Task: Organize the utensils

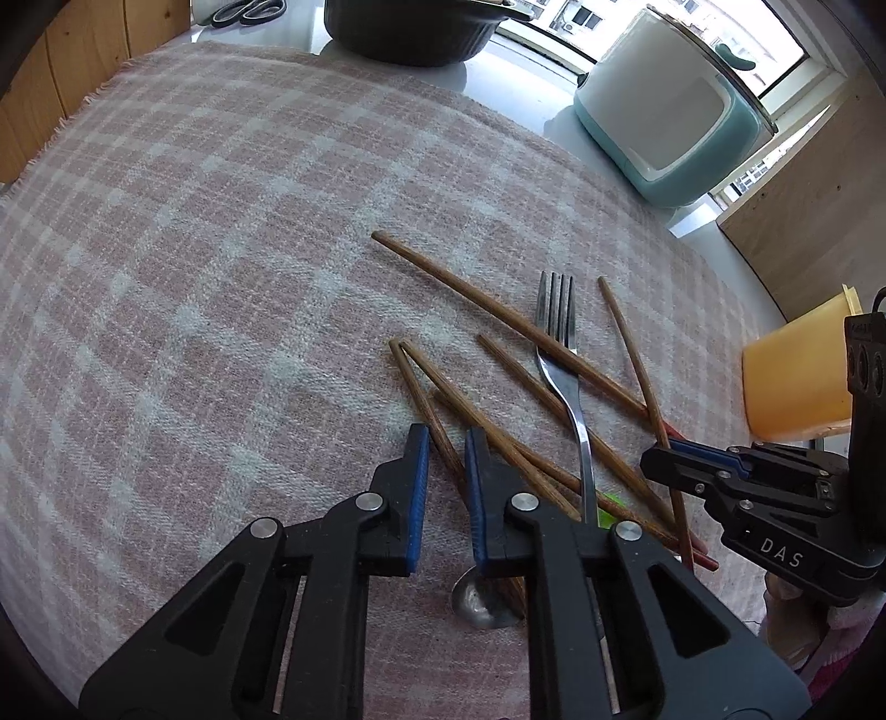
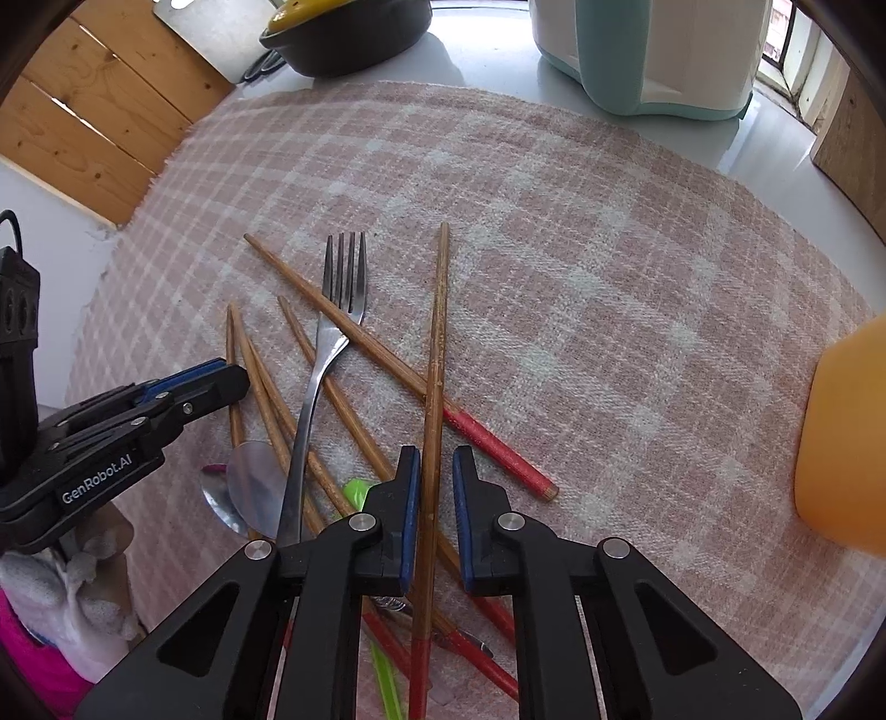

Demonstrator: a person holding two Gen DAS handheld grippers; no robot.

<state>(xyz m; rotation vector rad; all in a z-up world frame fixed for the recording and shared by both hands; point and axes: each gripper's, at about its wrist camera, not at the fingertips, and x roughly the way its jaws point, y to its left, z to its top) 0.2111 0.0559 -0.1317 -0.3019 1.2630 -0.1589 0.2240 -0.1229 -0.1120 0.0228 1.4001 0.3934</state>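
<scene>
Several brown wooden chopsticks with red ends [image 1: 498, 310] [image 2: 343, 327] lie crossed in a pile on the pink plaid cloth [image 1: 194, 249] [image 2: 609, 249]. A steel fork [image 1: 559, 354] [image 2: 326, 343] lies over them, and a metal spoon [image 1: 479, 601] [image 2: 252, 487] lies under the pile. My left gripper [image 1: 446, 437] [image 2: 221, 374] is open with one chopstick [image 1: 426, 404] between its jaws. My right gripper [image 2: 431, 462] [image 1: 664, 448] is open around another chopstick [image 2: 437, 343].
A yellow cup [image 1: 797, 376] [image 2: 841, 443] stands at the right of the cloth. A teal and white appliance [image 1: 670, 105] [image 2: 648, 50] and a dark pot [image 1: 410, 27] [image 2: 354, 27] stand at the back. Scissors [image 1: 243, 11] lie at the back left. A green utensil [image 2: 382, 664] lies under the pile.
</scene>
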